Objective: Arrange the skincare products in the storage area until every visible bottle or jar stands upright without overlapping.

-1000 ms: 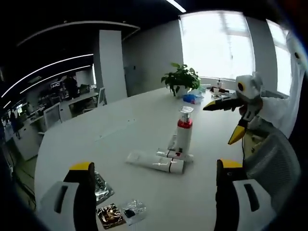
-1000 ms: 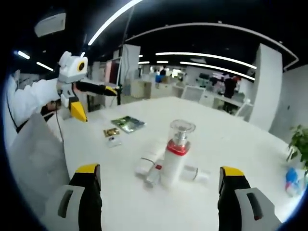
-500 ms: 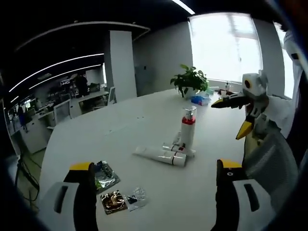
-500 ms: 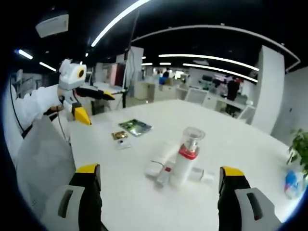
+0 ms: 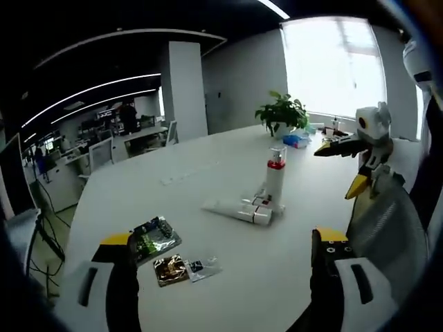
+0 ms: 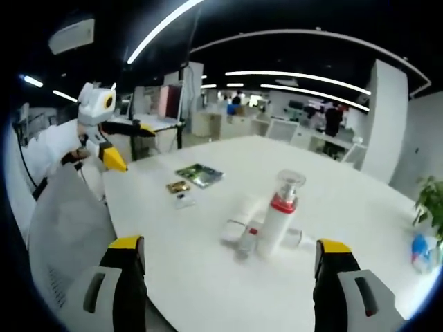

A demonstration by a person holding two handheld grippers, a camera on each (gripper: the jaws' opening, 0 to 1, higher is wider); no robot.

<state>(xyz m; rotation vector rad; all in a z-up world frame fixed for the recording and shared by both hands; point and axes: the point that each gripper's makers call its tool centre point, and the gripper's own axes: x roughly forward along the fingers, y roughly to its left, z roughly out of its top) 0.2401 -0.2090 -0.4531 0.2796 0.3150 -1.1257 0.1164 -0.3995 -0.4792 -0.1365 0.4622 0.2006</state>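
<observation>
The pump bottle (image 5: pixel 275 181) stands upright at frame centre-right on the white table (image 5: pixel 208 166); beside it the tubes (image 5: pixel 237 210) lie flat, long axes running left-right. The tubes likely are light, soft and slippery: grasp mid-body. Left gripper (image 5: pixel 225 277) and right gripper (image 6: pixel 232 277) are both spread wide, holding nothing.

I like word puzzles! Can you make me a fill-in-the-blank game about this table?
1. The white pump bottle with the red band stands ____.
2. The white tubes beside it are lying ____.
3. Both grippers' jaws are ____ and hold nothing.
4. The green potted plant stands at the white table's far end, near the bright ____.

Missing words: upright; down; open; window
</observation>
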